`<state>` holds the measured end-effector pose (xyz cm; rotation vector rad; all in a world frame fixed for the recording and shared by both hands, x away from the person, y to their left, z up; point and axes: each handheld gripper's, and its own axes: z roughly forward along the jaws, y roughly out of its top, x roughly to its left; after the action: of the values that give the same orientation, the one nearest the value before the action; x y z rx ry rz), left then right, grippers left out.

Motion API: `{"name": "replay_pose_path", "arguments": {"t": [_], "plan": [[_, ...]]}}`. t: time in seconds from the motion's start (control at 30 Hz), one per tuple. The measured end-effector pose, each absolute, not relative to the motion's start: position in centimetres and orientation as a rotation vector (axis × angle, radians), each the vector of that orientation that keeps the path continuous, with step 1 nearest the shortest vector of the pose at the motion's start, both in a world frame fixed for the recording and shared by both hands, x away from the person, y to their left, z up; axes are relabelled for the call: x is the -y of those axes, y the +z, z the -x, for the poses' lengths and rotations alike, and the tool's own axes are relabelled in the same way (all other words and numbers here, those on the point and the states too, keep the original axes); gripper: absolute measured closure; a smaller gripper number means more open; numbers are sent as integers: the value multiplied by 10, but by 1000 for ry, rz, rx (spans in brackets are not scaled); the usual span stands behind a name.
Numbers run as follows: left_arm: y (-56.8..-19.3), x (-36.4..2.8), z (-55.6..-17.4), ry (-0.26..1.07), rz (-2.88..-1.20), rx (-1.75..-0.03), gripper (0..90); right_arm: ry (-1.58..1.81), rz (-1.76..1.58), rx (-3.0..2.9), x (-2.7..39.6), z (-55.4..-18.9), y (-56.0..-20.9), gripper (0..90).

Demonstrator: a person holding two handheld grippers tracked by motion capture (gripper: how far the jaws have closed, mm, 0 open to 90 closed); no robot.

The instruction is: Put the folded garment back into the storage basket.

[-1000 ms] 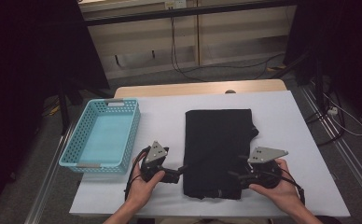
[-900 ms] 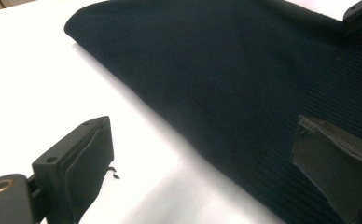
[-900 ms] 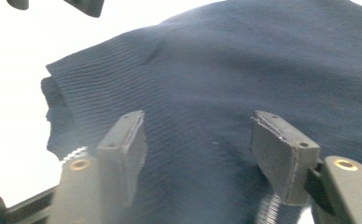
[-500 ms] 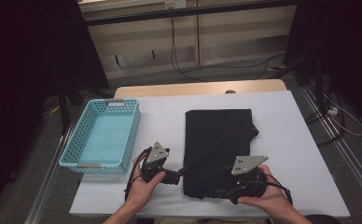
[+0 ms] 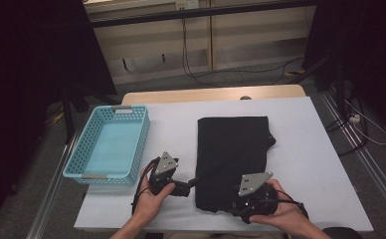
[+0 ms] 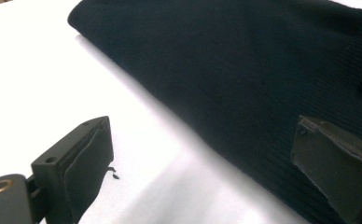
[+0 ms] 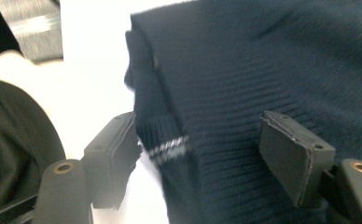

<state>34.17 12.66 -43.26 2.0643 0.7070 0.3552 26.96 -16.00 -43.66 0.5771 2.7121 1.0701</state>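
Observation:
A black folded knit garment lies flat on the white table. My left gripper rests at its near left edge, open. In the left gripper view one jaw is over bare table and the other over the garment, with the left gripper straddling the fold. My right gripper sits at the near edge and points left. Its jaws have just been closing a little. They stand apart around the ribbed hem, which has a thin white stripe. The right gripper is open over the garment.
A light blue plastic basket stands at the table's left, just beyond my left hand. Bare white table lies to the right of the garment. The table's near edge is close under both hands.
My right hand has slid left and nearer along the garment's near edge, from its right corner toward the middle. The left hand and the garment have not moved.

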Motion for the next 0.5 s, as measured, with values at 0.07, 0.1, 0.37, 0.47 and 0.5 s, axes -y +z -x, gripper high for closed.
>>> {"name": "replay_pose_path", "arguments": {"t": [0.07, 0.1, 0.37, 0.47, 0.5], "plan": [[-433, -126, -342, 359, -2072, -708, 59, 1035, -555, -2738, 160, -269, -440, 275], [-434, -125, -342, 354, -2074, -709, 59, 1028, -546, -2744, 160, -270, -441, 276], [-436, -122, -343, 338, -2080, -699, 58, 965, -490, -2717, 153, -266, -446, 257], [-436, -122, -344, 340, -2076, -701, 59, 961, -495, -2709, 153, -266, -447, 303], [-436, -121, -344, 339, -2081, -697, 58, 956, -503, -2701, 153, -266, -446, 354]]}}
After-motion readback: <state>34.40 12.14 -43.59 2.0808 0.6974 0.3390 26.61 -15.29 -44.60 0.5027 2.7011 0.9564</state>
